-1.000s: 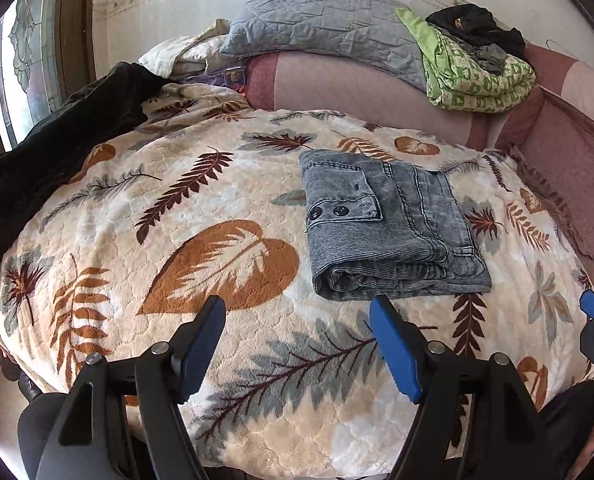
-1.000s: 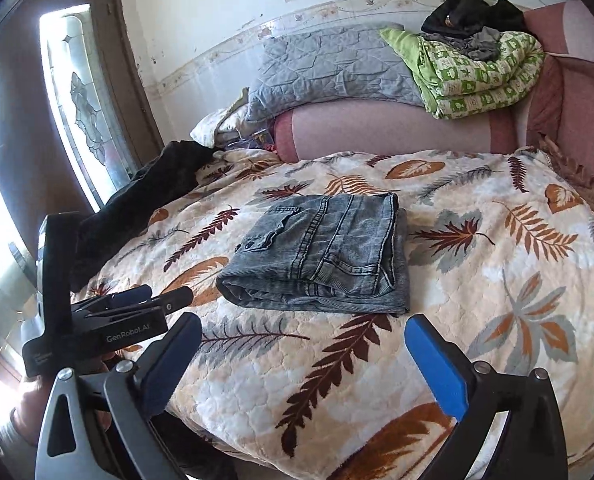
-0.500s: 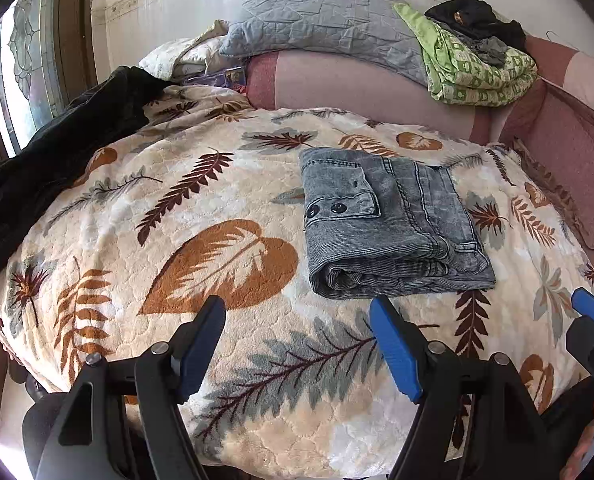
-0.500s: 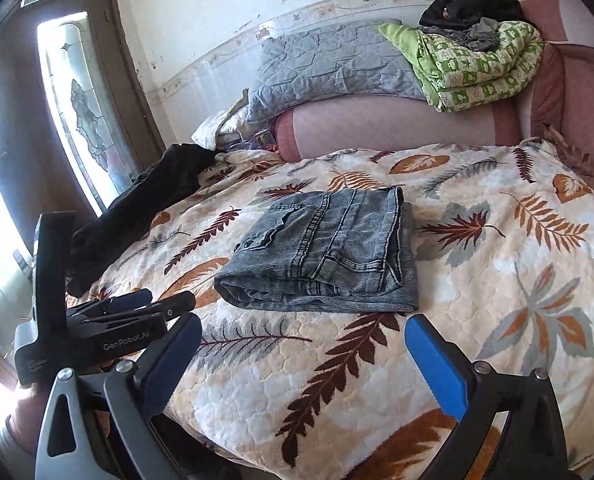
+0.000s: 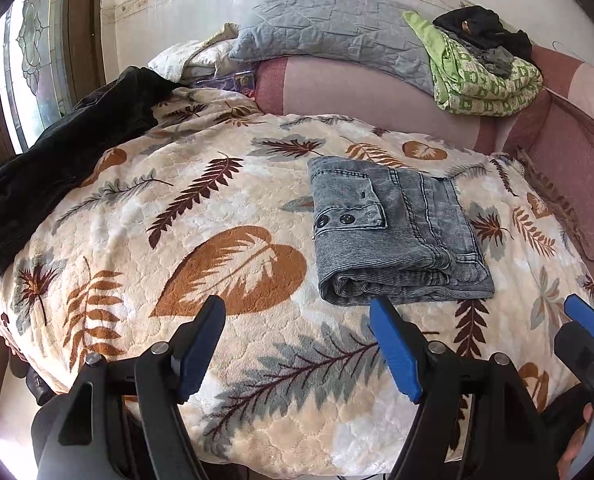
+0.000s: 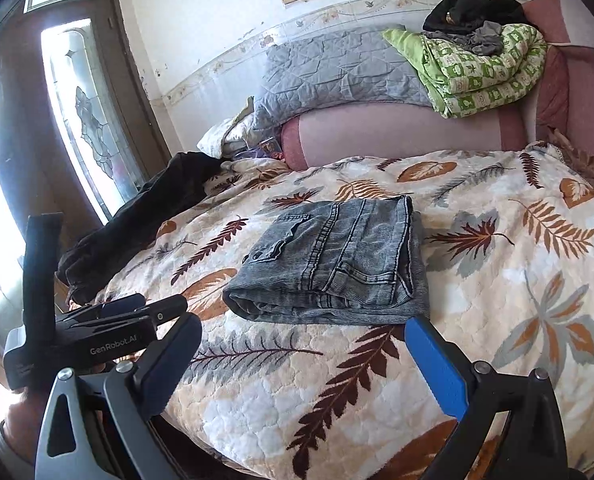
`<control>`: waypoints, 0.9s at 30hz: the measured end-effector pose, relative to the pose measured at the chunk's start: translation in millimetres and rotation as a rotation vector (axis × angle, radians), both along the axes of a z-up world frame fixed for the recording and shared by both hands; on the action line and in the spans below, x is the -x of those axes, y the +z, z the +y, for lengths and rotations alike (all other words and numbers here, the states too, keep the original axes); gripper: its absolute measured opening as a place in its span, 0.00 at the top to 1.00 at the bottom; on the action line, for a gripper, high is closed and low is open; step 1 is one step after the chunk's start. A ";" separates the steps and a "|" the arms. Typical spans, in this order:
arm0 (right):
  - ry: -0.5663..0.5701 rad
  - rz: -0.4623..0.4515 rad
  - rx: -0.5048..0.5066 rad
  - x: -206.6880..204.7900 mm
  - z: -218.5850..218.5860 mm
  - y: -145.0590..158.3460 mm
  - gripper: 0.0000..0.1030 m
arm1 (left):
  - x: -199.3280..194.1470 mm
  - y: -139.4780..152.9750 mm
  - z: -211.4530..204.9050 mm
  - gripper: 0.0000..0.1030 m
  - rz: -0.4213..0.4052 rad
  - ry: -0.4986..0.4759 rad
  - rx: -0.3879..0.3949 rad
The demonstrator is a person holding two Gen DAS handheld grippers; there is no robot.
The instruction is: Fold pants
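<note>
While the left wrist view looks out over the bed, the left gripper [image 5: 297, 344] hovers at the near edge with its blue fingers [image 5: 395, 354] spread wide and nothing between them. Ahead and a little right of it, the grey pants [image 5: 393, 232] lie folded into a thick rectangle on the leaf-print blanket [image 5: 177, 240], well clear of both fingers. A dark garment [image 5: 57, 160] is draped along the blanket's left side.

Over to the right wrist view: the right gripper [image 6: 301, 364] is also gaping, empty, low at the bed's front. The pants [image 6: 337, 264] sit just beyond its fingers, rolled edge facing the camera. The left gripper [image 6: 109, 320] shows at the left, side-on. A green quilt [image 6: 485, 72] is heaped on the pink headboard [image 6: 397, 136].
</note>
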State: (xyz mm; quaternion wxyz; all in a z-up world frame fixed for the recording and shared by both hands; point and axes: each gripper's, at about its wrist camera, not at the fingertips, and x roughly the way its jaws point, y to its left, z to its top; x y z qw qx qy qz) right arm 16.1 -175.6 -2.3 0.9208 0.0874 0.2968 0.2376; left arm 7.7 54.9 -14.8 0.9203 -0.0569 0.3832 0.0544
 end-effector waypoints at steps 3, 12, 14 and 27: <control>-0.007 -0.025 0.022 5.6 -0.2 2.5 0.00 | -2.9 -0.7 -4.9 0.27 0.003 -0.018 -0.003; -0.049 -0.027 0.022 7.1 -10.6 1.8 0.00 | -6.5 3.0 -21.1 0.27 -0.010 -0.066 -0.005; -0.055 -0.027 0.030 6.7 -9.8 1.9 0.00 | -6.8 4.6 -23.1 0.27 -0.017 -0.076 -0.010; -0.049 -0.034 0.055 5.5 0.4 2.2 0.00 | -4.2 6.1 -18.1 0.27 -0.029 -0.073 0.007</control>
